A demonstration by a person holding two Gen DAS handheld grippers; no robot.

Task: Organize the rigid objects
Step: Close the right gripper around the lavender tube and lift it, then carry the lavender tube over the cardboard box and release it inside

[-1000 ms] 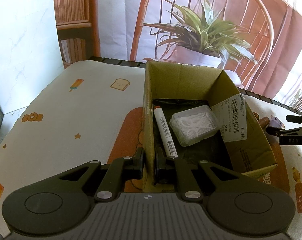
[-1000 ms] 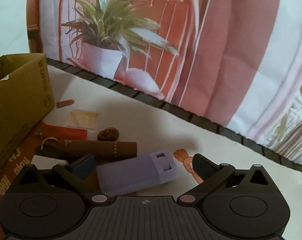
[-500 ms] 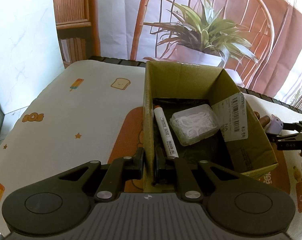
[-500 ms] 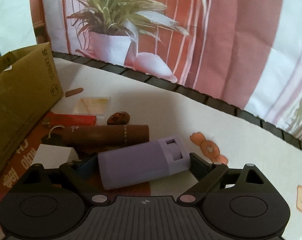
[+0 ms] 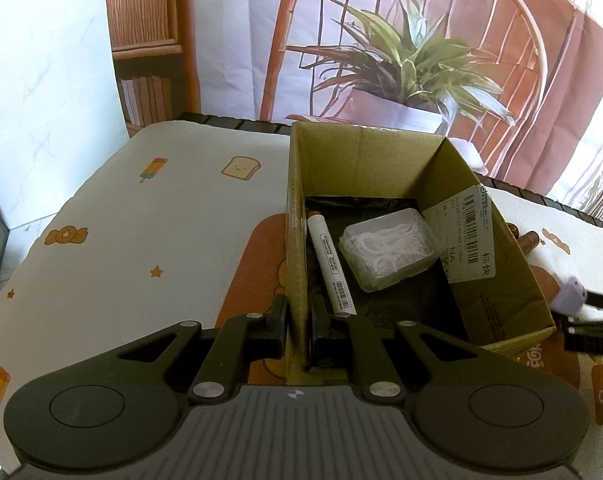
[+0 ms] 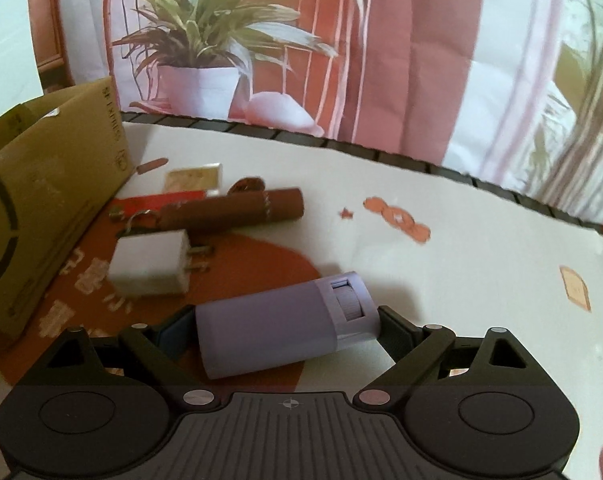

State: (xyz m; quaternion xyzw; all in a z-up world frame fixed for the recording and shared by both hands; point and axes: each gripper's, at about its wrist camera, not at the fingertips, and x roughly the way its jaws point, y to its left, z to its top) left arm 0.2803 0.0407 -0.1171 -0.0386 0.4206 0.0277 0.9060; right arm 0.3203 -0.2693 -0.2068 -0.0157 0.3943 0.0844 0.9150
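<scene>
My left gripper (image 5: 299, 322) is shut on the near left wall of the open cardboard box (image 5: 297, 216). Inside the box lie a white marker (image 5: 330, 264) and a clear plastic case (image 5: 387, 253) of white pieces. My right gripper (image 6: 279, 330) is shut on a lilac plastic case (image 6: 277, 334), held lengthwise between the fingers above the table. The lilac case (image 5: 569, 300) also shows in the left wrist view, right of the box. A white plug adapter (image 6: 151, 268), a brown tube (image 6: 237, 210), a red flat pack (image 6: 161, 202) and a small clear box (image 6: 195, 176) lie beside the cardboard box (image 6: 41, 200).
The table has a white cloth (image 5: 121, 240) with cartoon prints and an orange patch (image 6: 257, 264). A printed backdrop with a chair and plant (image 5: 405, 60) stands behind the table's far edge. A shipping label (image 5: 467, 236) hangs on the box's right wall.
My right gripper has closed on the lilac case and lifted it back from the other items, uncovering the white adapter. The left gripper has stayed on the box wall.
</scene>
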